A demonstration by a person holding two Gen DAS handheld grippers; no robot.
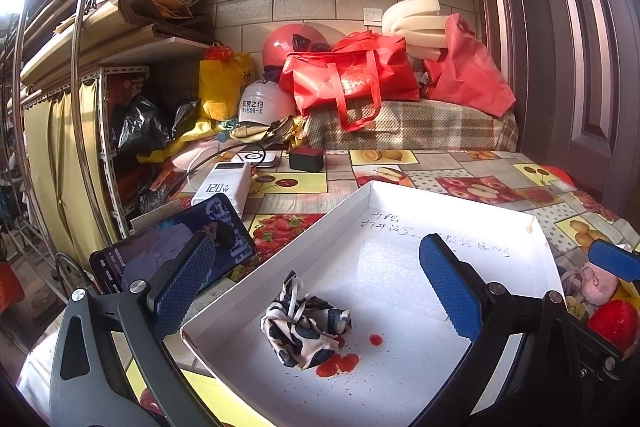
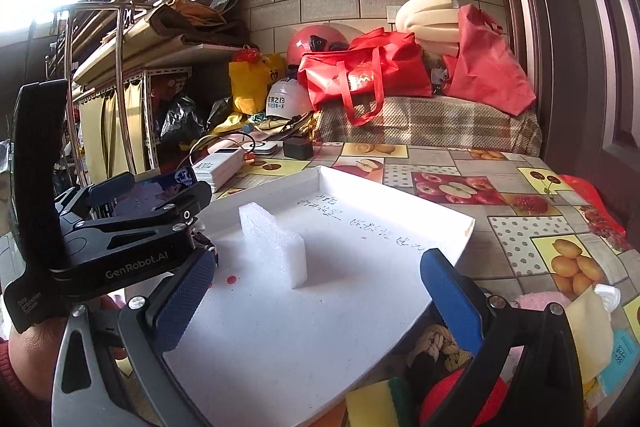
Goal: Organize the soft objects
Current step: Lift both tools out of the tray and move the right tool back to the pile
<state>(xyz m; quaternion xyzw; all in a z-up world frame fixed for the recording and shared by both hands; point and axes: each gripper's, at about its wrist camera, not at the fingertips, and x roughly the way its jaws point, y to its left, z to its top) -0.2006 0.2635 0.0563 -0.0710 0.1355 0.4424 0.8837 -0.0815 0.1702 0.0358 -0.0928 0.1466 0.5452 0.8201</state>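
Fruit-patterned oilcloth (image 1: 472, 167) is covering the table, and a wide, shallow white cardboard tray (image 1: 460, 203) is sitting on it, taking up most of both wrist views. Handwritten dark characters are running along the tray's far floor. An upright white foam block (image 2: 276, 247) is standing inside the tray, near its middle in the right wrist view.

Both tools are hanging over the tray with jaws spread wide and gripping nothing. The left gripper (image 1: 316, 279) is hovering above the near part of the tray, its blue textured fingers (image 1: 448, 283) well apart; in the right wrist view its black body is showing at the left edge, with a hand (image 2: 28, 355) underneath. The right gripper (image 2: 320, 291) is hovering at the tray's right side, fingers equally apart.

A crumpled black-and-cream patterned cloth (image 1: 304, 323) is lying on the tray floor between the left gripper's fingers, touching a few red stains (image 1: 340, 363). Just outside the tray's right rim, a pile of soft items is waiting: a pink plush piece (image 1: 600, 285), a round red object (image 1: 614, 323), and a yellow-and-green sponge (image 2: 376, 407).
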